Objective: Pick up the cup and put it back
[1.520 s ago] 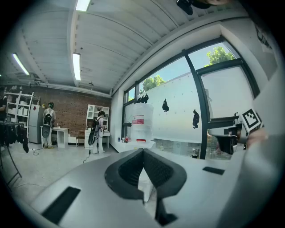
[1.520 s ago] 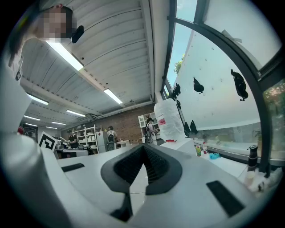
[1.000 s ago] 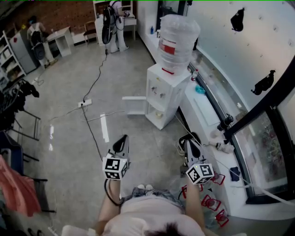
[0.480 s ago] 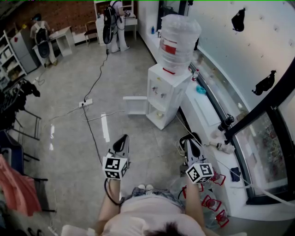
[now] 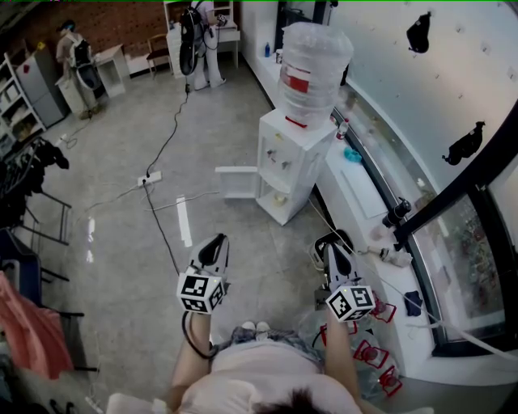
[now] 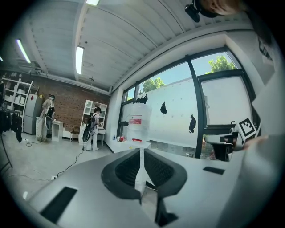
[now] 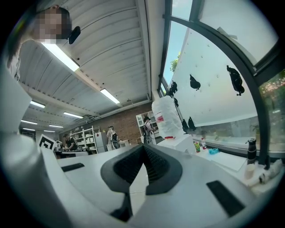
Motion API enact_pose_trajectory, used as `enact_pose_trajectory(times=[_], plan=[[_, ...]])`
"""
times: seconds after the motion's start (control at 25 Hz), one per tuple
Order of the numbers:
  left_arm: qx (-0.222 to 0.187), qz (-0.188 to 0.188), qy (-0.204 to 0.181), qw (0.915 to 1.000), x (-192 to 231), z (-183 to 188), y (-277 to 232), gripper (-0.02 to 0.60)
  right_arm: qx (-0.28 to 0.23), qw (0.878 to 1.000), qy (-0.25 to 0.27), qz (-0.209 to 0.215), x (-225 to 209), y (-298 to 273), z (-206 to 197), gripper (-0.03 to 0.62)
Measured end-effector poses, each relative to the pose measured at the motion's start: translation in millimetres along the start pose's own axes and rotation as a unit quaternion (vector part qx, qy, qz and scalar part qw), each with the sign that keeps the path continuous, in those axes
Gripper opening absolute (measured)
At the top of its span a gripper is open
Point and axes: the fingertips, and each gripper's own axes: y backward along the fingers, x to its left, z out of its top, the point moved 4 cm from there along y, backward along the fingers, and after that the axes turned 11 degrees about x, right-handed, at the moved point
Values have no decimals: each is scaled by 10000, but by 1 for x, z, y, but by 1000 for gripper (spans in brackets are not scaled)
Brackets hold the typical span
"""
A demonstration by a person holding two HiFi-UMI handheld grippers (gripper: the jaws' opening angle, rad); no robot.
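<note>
The left hand-held gripper (image 5: 217, 241) has its jaws pressed together with nothing between them. The right hand-held gripper (image 5: 331, 247) is closed and empty as well. The two are held well apart in front of the person, over the grey floor (image 5: 121, 242). Farther off, between them and slightly right, stands a white water dispenser (image 5: 279, 154) with a large clear bottle (image 5: 314, 65) on top. Its lower door (image 5: 236, 183) is swung open to the left. A white bench (image 5: 360, 194) runs along the window on the right and carries a small teal thing (image 5: 351, 156) and a little bottle (image 5: 343, 129). The cup cannot be picked out for certain, because the items in the dispenser's open compartment are too small to tell. At left a cable with a power strip (image 5: 149, 180) crosses the floor. Two people (image 5: 197, 40) stand far off by the brick wall (image 5: 113, 24).
</note>
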Motion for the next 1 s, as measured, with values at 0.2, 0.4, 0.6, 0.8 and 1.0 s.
enact_pose_trajectory(times=[0.2,0.4,0.6,0.8,1.0], plan=[[-109,-210,114,9997,-1,2,1,77,-8,10000,-50,-26,-3,2,-1,17],[-365,-465,360,9976,-5,3,3,298,3,10000,-56,-1,-4,2,-3,17],[-717,-435,513,9952,-4,10,5,379,53,10000,-41,45,-6,-3,-2,17],[-703,-377,443,9958,-7,11,0,390,30,9999,-73,98,-14,-5,-2,17],[-682,-263,429,9964,-11,12,-6,390,88,9998,-111,137,-26,-9,-1,17]])
